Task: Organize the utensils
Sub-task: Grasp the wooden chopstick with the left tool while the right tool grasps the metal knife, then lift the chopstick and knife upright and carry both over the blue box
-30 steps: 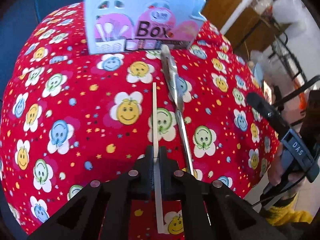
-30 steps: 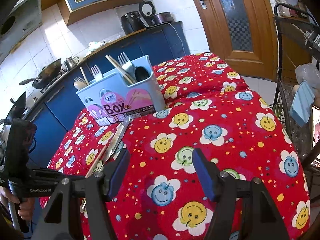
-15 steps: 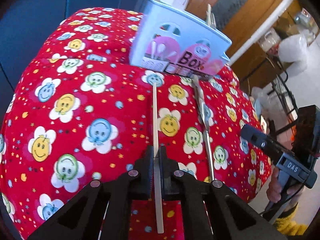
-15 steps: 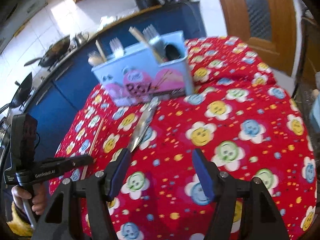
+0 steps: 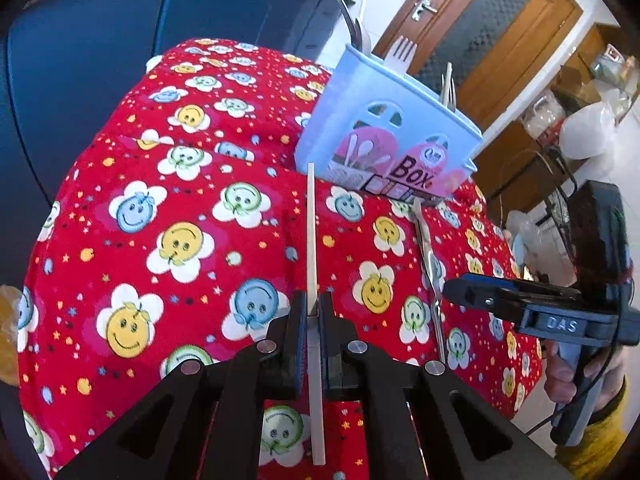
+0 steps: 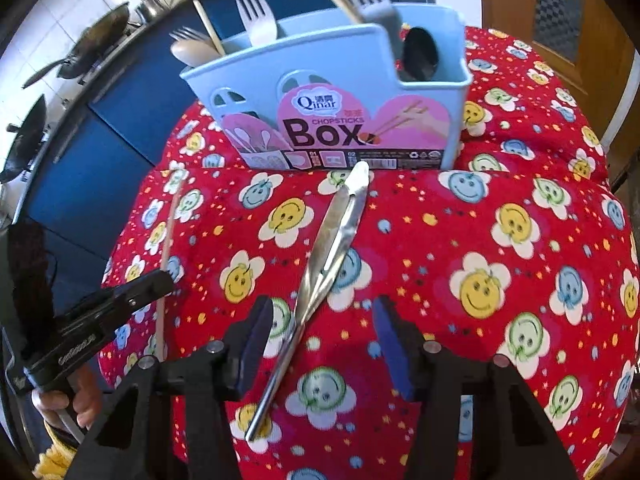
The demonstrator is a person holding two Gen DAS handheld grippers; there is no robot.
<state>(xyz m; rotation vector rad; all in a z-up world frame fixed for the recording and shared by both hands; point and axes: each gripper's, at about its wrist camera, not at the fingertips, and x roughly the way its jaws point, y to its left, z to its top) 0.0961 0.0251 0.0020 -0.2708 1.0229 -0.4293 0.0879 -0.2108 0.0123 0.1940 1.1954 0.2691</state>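
Note:
My left gripper [image 5: 314,312] is shut on a pale wooden chopstick [image 5: 311,240], held above the red smiley tablecloth [image 5: 180,240] with its tip toward the light blue utensil box [image 5: 384,136]. The right wrist view shows the same left gripper [image 6: 164,276] and chopstick [image 6: 172,224] at the left. Two overlapping steel knives [image 6: 332,240] lie on the cloth in front of the box [image 6: 332,92]. My right gripper [image 6: 324,320] hangs over their handles with its jaws closing. The handles lie between the jaws, near the left finger [image 6: 256,332], and neither pad presses on them.
The box holds forks [image 6: 256,16], spoons [image 6: 418,56] and chopsticks. The cloth-covered table drops off at the left and near edges. Blue cabinets [image 5: 100,40] stand behind it, woks [image 6: 92,36] sit on a stove at the left, and a wooden door [image 5: 480,20] is at the right.
My right gripper has moved in over the knives, tilted downward, and its jaws have narrowed. My left gripper has swung left with the chopstick, so the box now sits up and to the right.

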